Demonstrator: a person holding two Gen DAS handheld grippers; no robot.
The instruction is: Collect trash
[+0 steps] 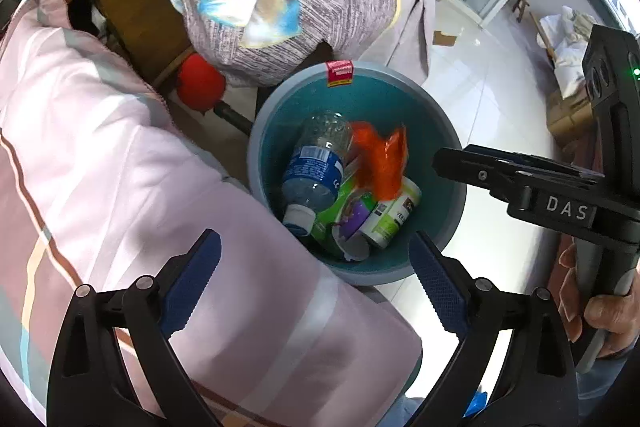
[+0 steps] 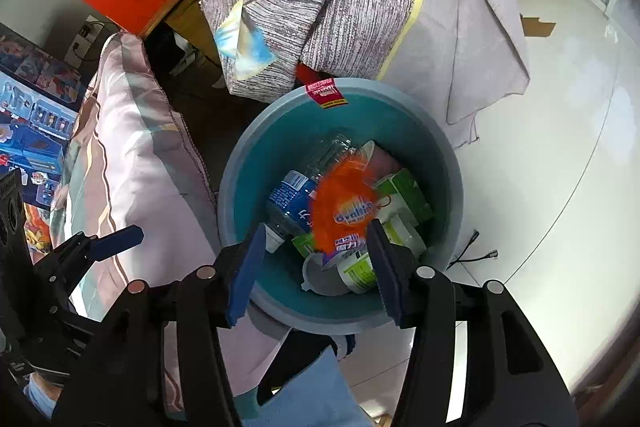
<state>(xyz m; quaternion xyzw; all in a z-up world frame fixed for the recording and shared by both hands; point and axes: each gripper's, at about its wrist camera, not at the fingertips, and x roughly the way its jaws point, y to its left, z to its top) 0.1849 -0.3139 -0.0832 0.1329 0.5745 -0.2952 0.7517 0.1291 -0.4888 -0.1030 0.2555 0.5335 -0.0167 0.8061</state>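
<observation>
Looking down into the blue bin (image 2: 240,163), I see the trash piled at the bottom. My right gripper (image 2: 316,263) hangs over the bin with its fingers spread wide and nothing between them. My left gripper (image 1: 316,275) is wide apart too, holding nothing, just above the pink blanket (image 1: 100,155) beside the bin.

An orange wrapper (image 2: 340,203) sits on top of the pile, blurry, maybe falling. I think it is very light, thin and crinkly, so I would pinch it by an edge. Under it lies a clear plastic bottle (image 1: 310,167). It looks empty, so it should be light, but round and slippery. I would grab it around the middle. A small white and green cup (image 1: 390,219) lies by it and could squash if squeezed hard.

Writing on the wrapper looks like "Ovaltine", but I cannot read all of it. My right tool says "DAS" (image 1: 566,207). A red sticker (image 1: 339,73) on the bin rim is too small to read.
</observation>
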